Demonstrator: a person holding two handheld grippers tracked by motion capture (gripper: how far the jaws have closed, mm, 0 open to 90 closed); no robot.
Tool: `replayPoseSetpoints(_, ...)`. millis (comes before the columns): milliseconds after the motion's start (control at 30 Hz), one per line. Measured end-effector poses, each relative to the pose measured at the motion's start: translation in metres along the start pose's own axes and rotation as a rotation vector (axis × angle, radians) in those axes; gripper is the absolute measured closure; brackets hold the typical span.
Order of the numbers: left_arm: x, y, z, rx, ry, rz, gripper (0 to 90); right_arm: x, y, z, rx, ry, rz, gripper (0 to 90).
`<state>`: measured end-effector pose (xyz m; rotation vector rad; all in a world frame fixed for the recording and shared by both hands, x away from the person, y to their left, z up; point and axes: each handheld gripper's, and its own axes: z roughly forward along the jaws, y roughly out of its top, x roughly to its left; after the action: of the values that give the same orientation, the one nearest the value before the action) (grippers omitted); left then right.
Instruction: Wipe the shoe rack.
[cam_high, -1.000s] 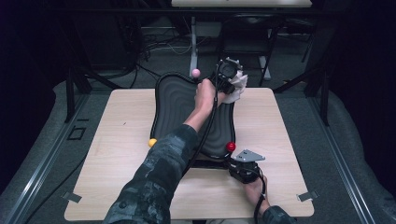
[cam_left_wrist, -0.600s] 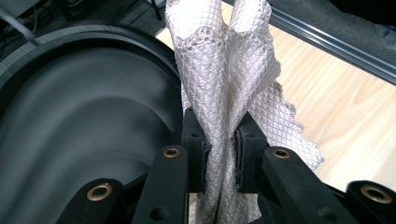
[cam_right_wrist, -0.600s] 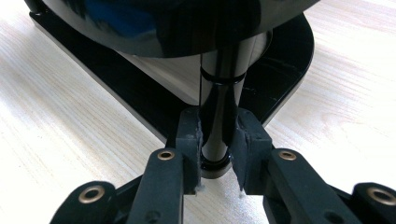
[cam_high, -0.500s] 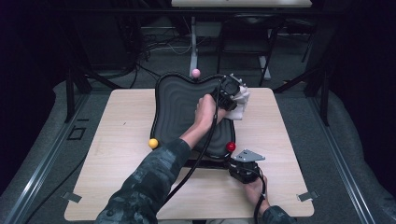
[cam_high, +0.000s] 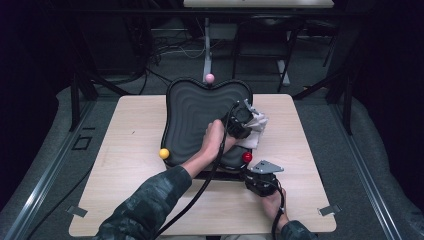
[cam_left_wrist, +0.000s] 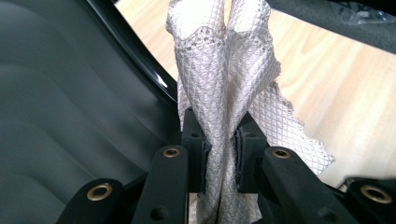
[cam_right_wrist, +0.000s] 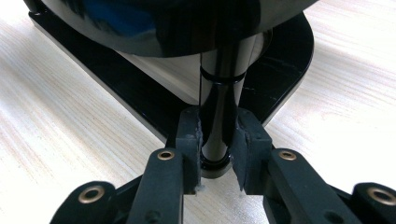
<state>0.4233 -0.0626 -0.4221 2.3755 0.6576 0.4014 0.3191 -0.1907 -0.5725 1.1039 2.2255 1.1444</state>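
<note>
Over the tray's (cam_high: 185, 115) right rim, the left tool (cam_high: 243, 119), clamping the cloth (cam_left_wrist: 224, 84), has come nearer.

Glossy black tray (cam_high: 190, 115), quilted cloth (cam_left_wrist: 224, 70)

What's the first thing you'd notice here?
A big black wavy tray sits mid-table, with pink, yellow and red balls around its rim. At its right edge the left gripper pinches a white cloth. Near the front, the right gripper clamps the tray's black post.
</note>
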Motion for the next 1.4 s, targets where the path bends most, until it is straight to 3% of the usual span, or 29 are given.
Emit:
replayPoseSetpoints(333, -0.015, -0.017, -0.002, 0.008, -0.044, 0.036, 78.1, 0.000, 0.000, 0.000, 0.002, -0.002, -0.004, 74.1)
replayPoseSetpoints(667, -0.007, -0.008, 0.000, -0.004, -0.023, 0.024, 77.9, 0.000, 0.000, 0.000, 0.003, -0.004, -0.001, 74.1)
replayPoseSetpoints(1400, 0.039, 0.045, 0.007, -0.034, 0.145, -0.026, 76.9, 0.000, 0.000, 0.001, 0.006, -0.003, 0.004, 74.1)
